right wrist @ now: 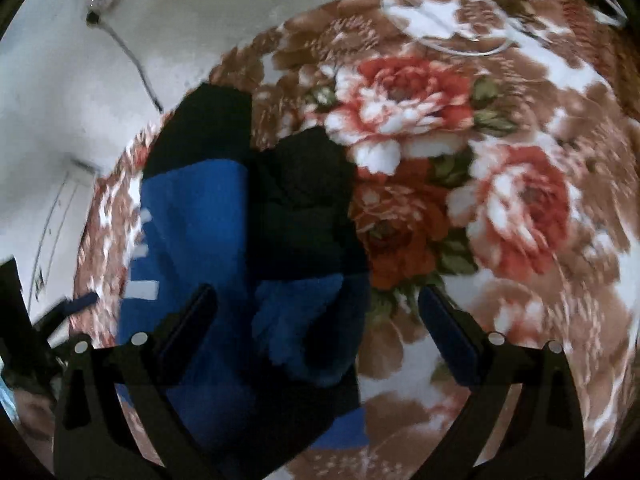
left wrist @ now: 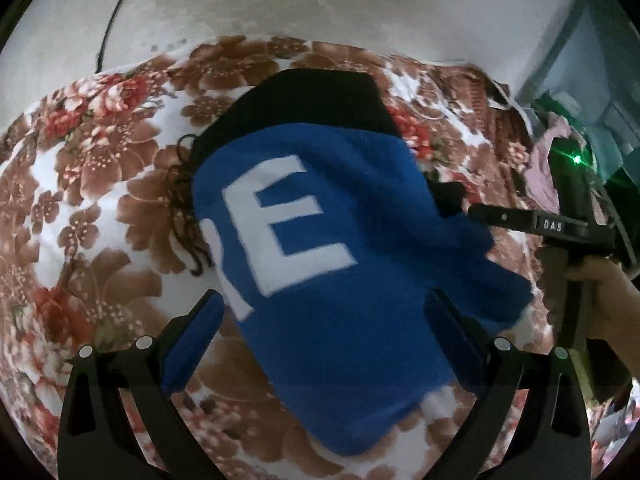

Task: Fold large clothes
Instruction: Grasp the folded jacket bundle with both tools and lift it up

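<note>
The blue and black garment (left wrist: 332,264) lies on the flowered bedcover (left wrist: 92,184), already gathered into a narrow bundle with big white letters on its top side. So the folding looks well advanced to me, perhaps one last fold or some smoothing is left. A black part sticks out at the far end, and on the right side a blue flap spreads a little loose.

The left gripper (left wrist: 324,316) hovers low over the near end of the bundle with its jaws spread wide, one on each side of the cloth, holding nothing. The right gripper (right wrist: 318,312) is also released; in its own view the jaws stand apart over the right edge of the garment (right wrist: 208,248), where black sleeve cloth lies bunched. It reaches in from the right.
</note>
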Demonstrator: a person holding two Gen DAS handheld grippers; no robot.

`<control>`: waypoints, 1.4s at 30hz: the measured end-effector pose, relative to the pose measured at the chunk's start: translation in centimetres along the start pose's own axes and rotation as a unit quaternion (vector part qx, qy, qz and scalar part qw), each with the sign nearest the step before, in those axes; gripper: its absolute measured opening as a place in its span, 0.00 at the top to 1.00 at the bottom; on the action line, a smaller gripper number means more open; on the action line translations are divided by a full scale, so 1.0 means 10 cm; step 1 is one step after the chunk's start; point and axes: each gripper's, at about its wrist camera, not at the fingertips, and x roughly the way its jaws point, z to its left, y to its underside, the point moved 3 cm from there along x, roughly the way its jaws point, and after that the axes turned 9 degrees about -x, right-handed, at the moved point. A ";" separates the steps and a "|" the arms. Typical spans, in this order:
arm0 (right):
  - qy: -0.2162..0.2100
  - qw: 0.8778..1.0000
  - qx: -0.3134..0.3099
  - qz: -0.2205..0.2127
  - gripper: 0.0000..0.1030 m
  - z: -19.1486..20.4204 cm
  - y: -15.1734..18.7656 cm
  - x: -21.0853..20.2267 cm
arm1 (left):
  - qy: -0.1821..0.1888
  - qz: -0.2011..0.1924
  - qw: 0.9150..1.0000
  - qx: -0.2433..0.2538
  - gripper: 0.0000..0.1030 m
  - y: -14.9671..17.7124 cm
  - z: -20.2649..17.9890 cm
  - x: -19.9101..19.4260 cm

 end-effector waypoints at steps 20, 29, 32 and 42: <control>-0.132 0.988 0.012 0.079 0.04 0.11 0.13 0.85 | 0.147 0.104 0.972 -0.153 0.04 0.06 0.72 1.02; -0.172 0.978 0.024 0.117 0.05 0.05 0.25 1.06 | 0.181 0.117 0.962 -0.169 0.04 0.16 0.70 1.11; -0.181 0.976 0.030 0.116 0.04 0.06 0.28 1.05 | 0.189 0.122 0.962 -0.154 0.04 0.15 0.51 1.12; -0.178 0.979 0.019 0.100 0.42 0.25 0.35 1.00 | 0.161 0.113 0.967 -0.163 0.36 0.16 0.39 1.16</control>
